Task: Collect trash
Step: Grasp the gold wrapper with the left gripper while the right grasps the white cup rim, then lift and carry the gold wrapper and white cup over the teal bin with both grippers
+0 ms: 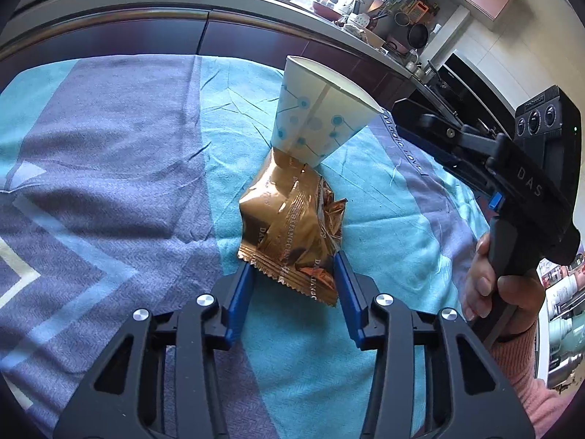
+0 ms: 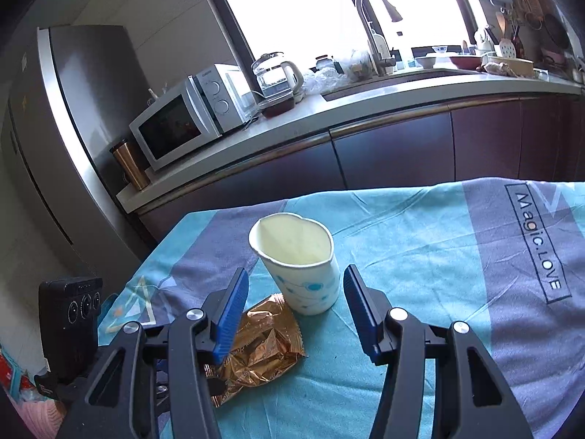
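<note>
Neither item had been collected. The left tongs (image 1: 292,274) straddled the near edge of the gold foil wrapper (image 1: 292,226), contact uncertain. The right tongs (image 2: 296,292) stood released, the paper cup (image 2: 296,259) just ahead on the surface (image 2: 420,256).

Table under a turquoise-and-grey cloth (image 2: 420,256). Paper cup (image 2: 303,274) stands upright on the cloth; gold foil wrapper (image 2: 263,344) lies touching the cup's base.
</note>
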